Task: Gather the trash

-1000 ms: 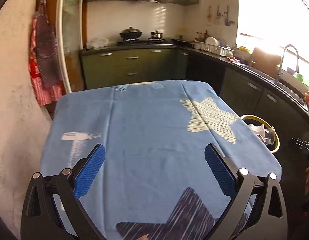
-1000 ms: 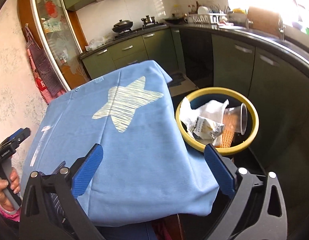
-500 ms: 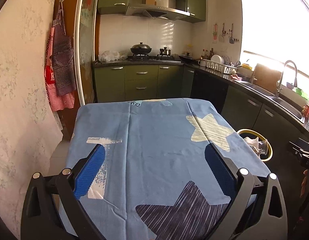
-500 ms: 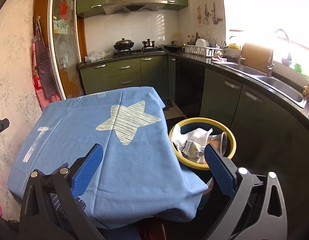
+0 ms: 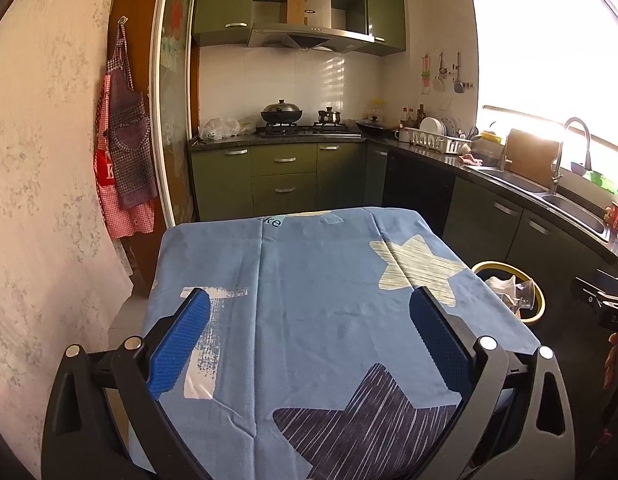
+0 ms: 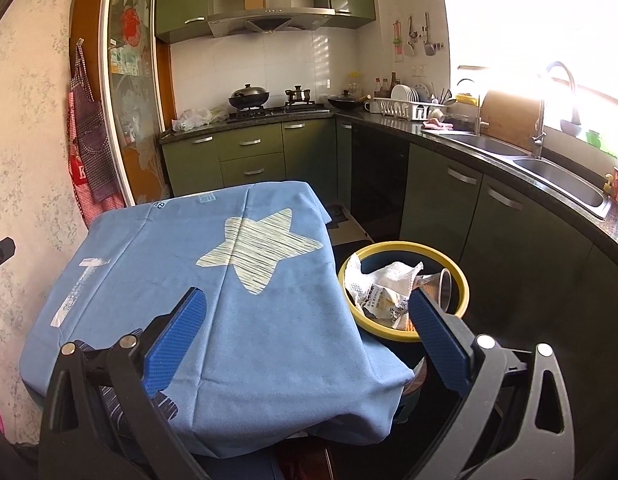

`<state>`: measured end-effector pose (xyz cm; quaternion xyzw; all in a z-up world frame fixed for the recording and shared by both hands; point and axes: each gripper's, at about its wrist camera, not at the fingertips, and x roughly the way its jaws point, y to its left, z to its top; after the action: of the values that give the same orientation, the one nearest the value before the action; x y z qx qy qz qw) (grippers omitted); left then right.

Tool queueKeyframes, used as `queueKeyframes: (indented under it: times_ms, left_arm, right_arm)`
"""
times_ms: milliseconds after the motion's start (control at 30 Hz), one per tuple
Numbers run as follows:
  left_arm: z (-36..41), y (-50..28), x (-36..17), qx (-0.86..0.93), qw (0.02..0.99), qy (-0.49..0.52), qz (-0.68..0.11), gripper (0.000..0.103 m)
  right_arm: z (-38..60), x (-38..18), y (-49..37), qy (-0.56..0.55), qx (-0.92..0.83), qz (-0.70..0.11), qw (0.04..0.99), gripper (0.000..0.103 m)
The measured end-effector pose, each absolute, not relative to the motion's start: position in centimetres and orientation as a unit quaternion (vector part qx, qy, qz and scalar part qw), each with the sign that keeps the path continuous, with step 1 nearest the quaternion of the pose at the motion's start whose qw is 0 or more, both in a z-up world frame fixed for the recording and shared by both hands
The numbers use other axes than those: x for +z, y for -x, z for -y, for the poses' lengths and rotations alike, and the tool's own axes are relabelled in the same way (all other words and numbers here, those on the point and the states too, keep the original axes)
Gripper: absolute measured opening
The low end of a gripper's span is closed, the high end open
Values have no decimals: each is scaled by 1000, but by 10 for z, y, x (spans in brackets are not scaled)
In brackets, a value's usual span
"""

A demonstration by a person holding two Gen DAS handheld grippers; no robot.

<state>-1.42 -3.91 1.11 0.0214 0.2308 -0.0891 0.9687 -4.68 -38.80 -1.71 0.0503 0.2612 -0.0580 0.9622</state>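
Note:
A yellow-rimmed trash bin [image 6: 465, 280] stands on the floor at the table's right side; it also shows in the left wrist view as the bin [image 5: 539, 300]. Inside lie crumpled white paper [image 6: 393, 276], a printed wrapper [image 6: 379, 304] and a clear plastic cup [image 6: 445, 286]. My left gripper [image 5: 309, 316] is open above the near part of the blue star-print tablecloth [image 5: 309, 280], with nothing between its fingers. My right gripper [image 6: 307, 316] is open too, over the table's right near corner, its right finger [image 6: 437, 340] in front of the bin.
The table [image 6: 169, 264] under the blue cloth fills the middle. Green cabinets [image 5: 285, 176] and a stove with pots [image 5: 283, 114] line the back. A dark counter with a sink [image 6: 549, 172] runs along the right. Aprons [image 5: 125, 152] hang on the left wall.
Both grippers have drawn back and risen, so the table and bin look smaller and more of the kitchen shows. Both stay open and empty.

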Motion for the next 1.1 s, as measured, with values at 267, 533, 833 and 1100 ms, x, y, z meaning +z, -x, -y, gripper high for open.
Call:
queueKeyframes:
  times_ms: [267,533,833,1100]
  left_arm:
    - [40,14,13,-92,968,-26,-231,98]
    - [42,15,12,-87,969,-31,-229,98]
    - [43,16,11,-89,969,-31,-230,98]
    - [42,15,10,-91,968,-32,-233,98]
  right_arm:
    - [388,-15,47,-52,-58,-258,963,96]
    - [390,-14,47,-54,-58,-257,963,96]
    - [391,-14,47,-54,-60,-258,963,96]
    - [390,-13,44,-55,-60,-260,962,96]
